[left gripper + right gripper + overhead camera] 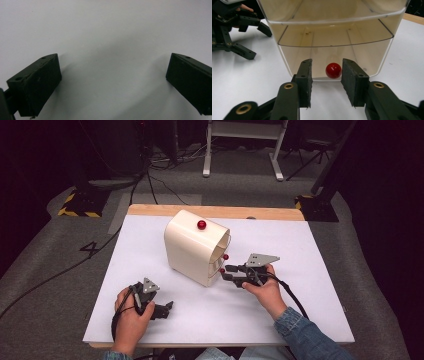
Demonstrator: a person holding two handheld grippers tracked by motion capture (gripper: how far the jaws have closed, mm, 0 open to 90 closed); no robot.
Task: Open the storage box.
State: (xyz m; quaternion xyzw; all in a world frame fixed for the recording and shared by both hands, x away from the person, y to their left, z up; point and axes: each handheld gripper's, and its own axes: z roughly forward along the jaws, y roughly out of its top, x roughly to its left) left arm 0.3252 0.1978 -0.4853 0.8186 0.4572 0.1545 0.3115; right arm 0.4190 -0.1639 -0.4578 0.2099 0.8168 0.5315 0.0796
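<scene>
A cream cabinet (192, 245) with clear drawers stands at the middle of the white table (300, 250). One red knob (201, 224) sits on its top, and two more mark the drawer fronts. My right gripper (226, 272) points at the lower drawer (362, 57). In the right gripper view its red knob (333, 70) lies between my right gripper's (327, 61) pads, with a gap on each side. The jaws are open. My left gripper (167, 309) rests near the table's front left, open, with bare table between its fingers (37, 82).
In the right gripper view the upper clear drawer (332, 20) hangs above the lower one, and the left gripper (258, 42) lies at the far left. A wooden strip (215, 211) edges the table's back. Cables (150, 185) cross the floor behind.
</scene>
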